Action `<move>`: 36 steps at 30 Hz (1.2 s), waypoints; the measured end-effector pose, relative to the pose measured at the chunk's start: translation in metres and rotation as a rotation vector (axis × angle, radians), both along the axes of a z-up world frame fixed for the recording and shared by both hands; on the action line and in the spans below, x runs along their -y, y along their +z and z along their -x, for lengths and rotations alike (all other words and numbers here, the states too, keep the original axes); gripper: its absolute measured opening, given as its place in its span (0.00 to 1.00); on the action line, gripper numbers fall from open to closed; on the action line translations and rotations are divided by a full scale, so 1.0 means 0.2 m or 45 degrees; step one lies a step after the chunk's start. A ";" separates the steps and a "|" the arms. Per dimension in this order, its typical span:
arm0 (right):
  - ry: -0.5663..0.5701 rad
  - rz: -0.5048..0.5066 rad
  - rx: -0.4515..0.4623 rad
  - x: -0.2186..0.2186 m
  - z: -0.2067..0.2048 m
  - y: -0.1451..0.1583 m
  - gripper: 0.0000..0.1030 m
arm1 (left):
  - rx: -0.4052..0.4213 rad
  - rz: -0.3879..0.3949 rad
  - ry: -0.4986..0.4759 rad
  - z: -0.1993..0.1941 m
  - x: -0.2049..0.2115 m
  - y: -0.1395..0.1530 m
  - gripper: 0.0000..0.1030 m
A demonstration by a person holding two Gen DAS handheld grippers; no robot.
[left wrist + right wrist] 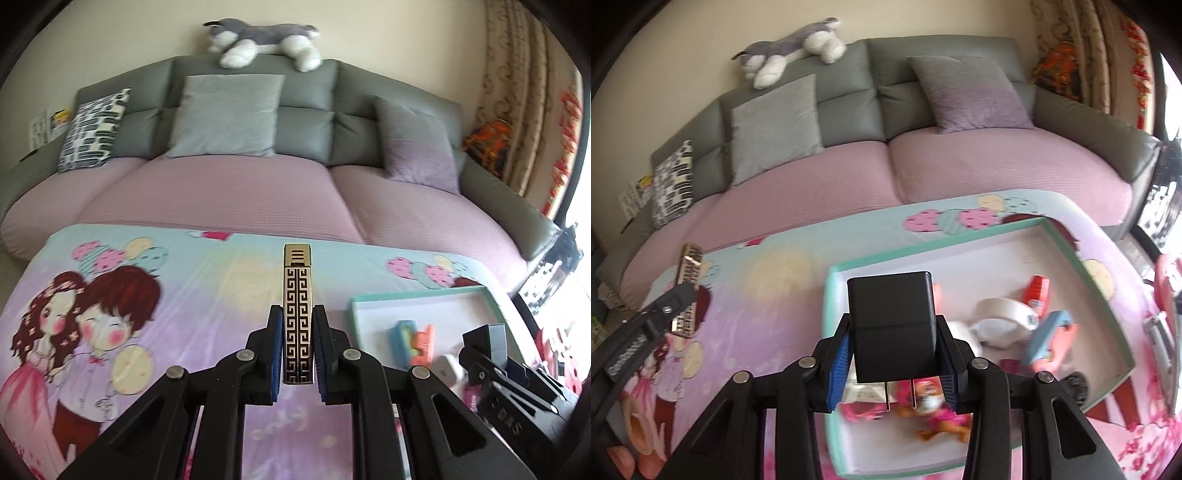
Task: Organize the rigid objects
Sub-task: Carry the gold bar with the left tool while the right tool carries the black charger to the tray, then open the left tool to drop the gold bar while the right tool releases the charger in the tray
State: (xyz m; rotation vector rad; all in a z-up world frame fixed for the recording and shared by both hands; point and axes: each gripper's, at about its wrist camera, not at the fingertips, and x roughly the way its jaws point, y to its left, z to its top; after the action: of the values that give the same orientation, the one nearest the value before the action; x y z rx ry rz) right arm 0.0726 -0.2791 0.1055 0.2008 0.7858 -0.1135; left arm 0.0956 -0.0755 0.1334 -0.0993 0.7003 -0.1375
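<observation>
Frankly, much inside the teal-rimmed tray point(1123, 332) is too blurred to name: a white rounded thing point(1001, 317), a red piece point(1038, 291), a blue block point(1047, 338) and a pink and orange toy figure point(934, 417) can be made out, little more. The tray's near corner is cut off by the bottom of the right wrist view, and the right gripper point(895, 354) covers part of its left side.

That gripper hangs over the tray's left edge, its fingers point(840, 354) pinched onto the lower half of a black charger plug point(894, 317), whose two metal prongs point down toward the tray floor.

Left of the tray, above the cartoon-printed cloth point(147, 295) covering the worktop, the left gripper point(297, 350) points level toward the sofa point(258, 192) beyond the tray. Its fingers point(275, 347) clamp the sides of a gold lighter with a black key pattern point(297, 295), held upright, top end well clear of the fingertips. Its lower end stops between the blue pads.

A plush husky point(262, 40) lies along the sofa back, far behind the tray.
</observation>
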 end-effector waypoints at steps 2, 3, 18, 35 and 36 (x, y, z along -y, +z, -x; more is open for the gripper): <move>-0.064 -0.004 -0.023 0.10 0.00 -0.02 0.42 | -0.003 -0.007 -0.051 0.01 0.08 0.00 0.15; -0.096 -0.012 -0.034 0.14 0.01 -0.03 0.42 | -0.005 -0.013 -0.073 0.01 0.12 0.00 0.15; -0.255 -0.050 -0.130 0.44 0.04 -0.13 0.43 | -0.076 -0.164 -0.384 0.01 0.70 -0.13 0.15; -0.220 -0.060 -0.182 0.46 0.03 -0.18 0.43 | -0.114 -0.197 -0.403 0.01 0.75 -0.17 0.17; -0.217 -0.057 -0.184 0.46 0.03 -0.18 0.44 | -0.118 -0.199 -0.401 0.01 0.74 -0.17 0.18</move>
State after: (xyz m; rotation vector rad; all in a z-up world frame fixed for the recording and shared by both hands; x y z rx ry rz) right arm 0.0669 -0.3704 0.0700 0.3046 0.9152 -0.2743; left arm 0.0940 -0.2235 0.0999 0.1563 0.8140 -0.3807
